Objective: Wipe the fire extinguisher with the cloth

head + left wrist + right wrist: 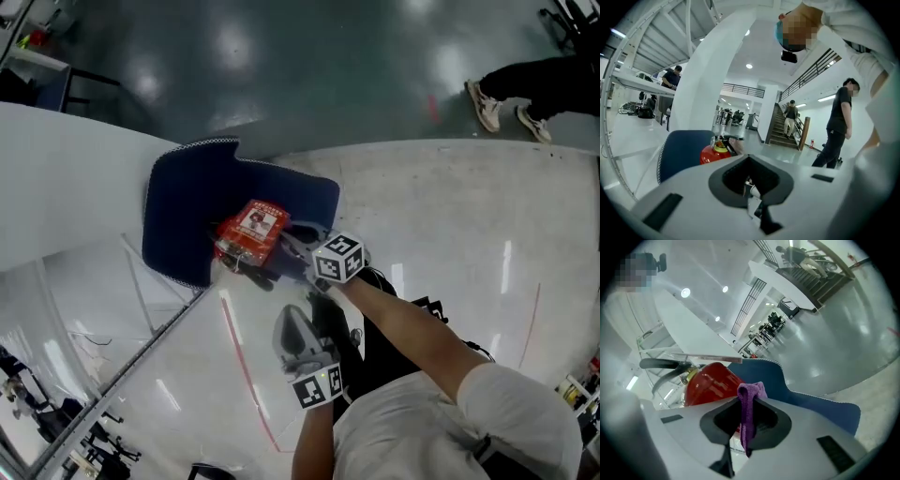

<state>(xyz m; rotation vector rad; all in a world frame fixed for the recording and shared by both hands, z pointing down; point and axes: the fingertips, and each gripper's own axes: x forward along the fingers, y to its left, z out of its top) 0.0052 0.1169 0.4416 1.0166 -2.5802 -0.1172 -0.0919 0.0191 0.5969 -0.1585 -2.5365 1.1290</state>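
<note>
A red fire extinguisher [251, 234] lies on its side on a dark blue mat [202, 187] on the floor. My right gripper [292, 242] is at its near end, shut on a purple cloth [749, 413] that hangs from the jaws. In the right gripper view the red cylinder [710, 383] is close, just beyond the right gripper [749, 397]. My left gripper [292, 328] hovers nearer to me, apart from the extinguisher, jaws together and holding nothing. In the left gripper view the extinguisher [712, 152] and mat [682, 150] lie beyond the left gripper [749, 185].
A white curved panel [66, 178] rises at the left beside the mat. A red line [244, 366] runs across the pale floor. A person's feet [506, 108] stand at the upper right. Another person [839, 126] stands near a staircase [787, 136].
</note>
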